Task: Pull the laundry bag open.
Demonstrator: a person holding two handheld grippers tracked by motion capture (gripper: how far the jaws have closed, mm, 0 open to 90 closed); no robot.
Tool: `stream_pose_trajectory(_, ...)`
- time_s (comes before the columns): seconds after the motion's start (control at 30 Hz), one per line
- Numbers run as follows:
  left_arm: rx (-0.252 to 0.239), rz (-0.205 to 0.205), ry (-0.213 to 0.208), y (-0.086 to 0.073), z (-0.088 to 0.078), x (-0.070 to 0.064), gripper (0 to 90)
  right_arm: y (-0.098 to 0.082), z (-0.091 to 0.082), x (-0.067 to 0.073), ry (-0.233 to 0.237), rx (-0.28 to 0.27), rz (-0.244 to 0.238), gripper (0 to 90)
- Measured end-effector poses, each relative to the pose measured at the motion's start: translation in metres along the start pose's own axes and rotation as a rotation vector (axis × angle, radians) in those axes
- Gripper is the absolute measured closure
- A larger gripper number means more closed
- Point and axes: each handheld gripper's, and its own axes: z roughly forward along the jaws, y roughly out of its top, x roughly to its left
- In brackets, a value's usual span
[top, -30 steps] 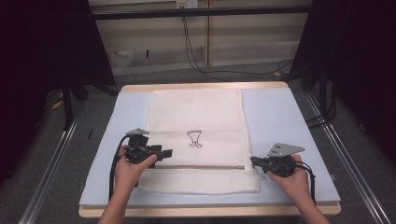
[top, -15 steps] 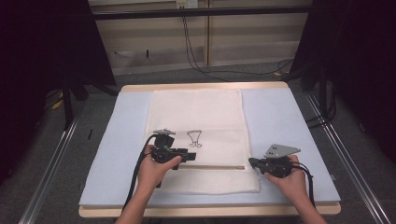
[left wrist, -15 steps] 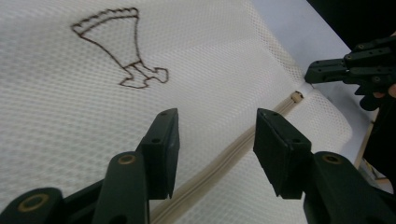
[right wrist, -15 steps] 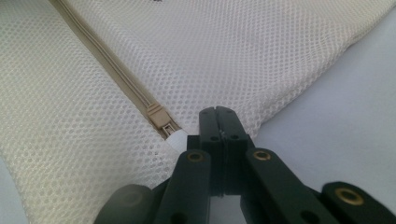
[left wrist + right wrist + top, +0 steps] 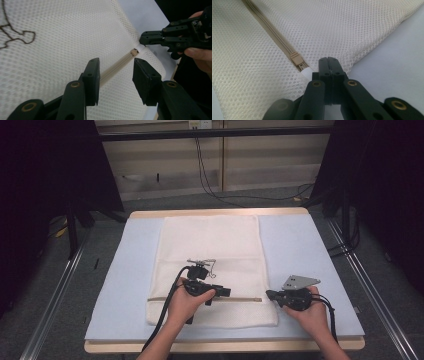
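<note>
We have the cream mesh laundry bag [image 5: 212, 265] flat on the blue mat [image 5: 295, 245], its zipper [image 5: 240, 299] running across near our edge.

Left gripper [image 5: 225, 292] has moved in from the bag's left edge toward the middle since the earlier high view and now sits over the zipper line. In the left gripper view its jaws straddle the zipper [image 5: 117, 65], one pad each side, clear gaps, pressing on nothing. They have just been closing and are narrower than a second ago, but remain apart.

Right gripper [image 5: 270, 295] hasn't shifted between frames: same spot at the bag's right edge. In the right gripper view [image 5: 329, 65] the jaws are fully together at the bag's edge, just beside the zipper's end. We can't tell whether mesh is pinched between them. The tan slider [image 5: 296, 59] sits just ahead of the tips, beside the white end tab [image 5: 305, 72].

Dark line drawing [image 5: 202, 265] on the bag is partly covered by the left gripper.
</note>
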Motion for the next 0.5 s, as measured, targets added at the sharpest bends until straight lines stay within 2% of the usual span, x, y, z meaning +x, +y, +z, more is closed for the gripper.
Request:
stream_pose_trajectory(0.07,0.010,0.005,-0.008,0.001,0.004,-0.002,58.1,-0.001,0.001,0.000,-0.003,0.004,0.007,90.0)
stream_pose_trajectory(0.1,0.010,-0.011,-0.009,0.001,0.006,-0.004,58.3,-0.001,0.001,0.000,-0.002,0.005,0.008,90.0)
stream_pose_trajectory(0.17,0.033,-0.017,0.001,0.002,0.011,-0.006,58.7,-0.001,0.002,0.000,0.001,0.004,0.010,90.0)
stream_pose_trajectory(0.3,0.044,-0.001,-0.009,0.004,0.017,-0.009,58.8,-0.002,0.002,0.000,0.003,0.007,0.023,90.0)
stream_pose_trajectory(0.33,0.034,-0.022,-0.019,0.004,0.020,-0.010,59.1,-0.002,0.002,0.000,0.004,0.008,0.032,90.0)
stream_pose_trajectory(0.4,0.045,-0.017,-0.020,0.005,0.023,-0.012,59.5,-0.002,0.003,0.000,0.003,0.010,0.032,90.0)
stream_pose_trajectory(0.47,0.029,-0.054,-0.047,0.006,0.028,-0.014,59.0,-0.002,0.003,0.000,0.005,0.011,0.027,90.0)
stream_pose_trajectory(0.5,0.044,-0.051,-0.054,0.007,0.028,-0.013,59.0,-0.002,0.003,0.000,0.007,0.011,0.031,90.0)
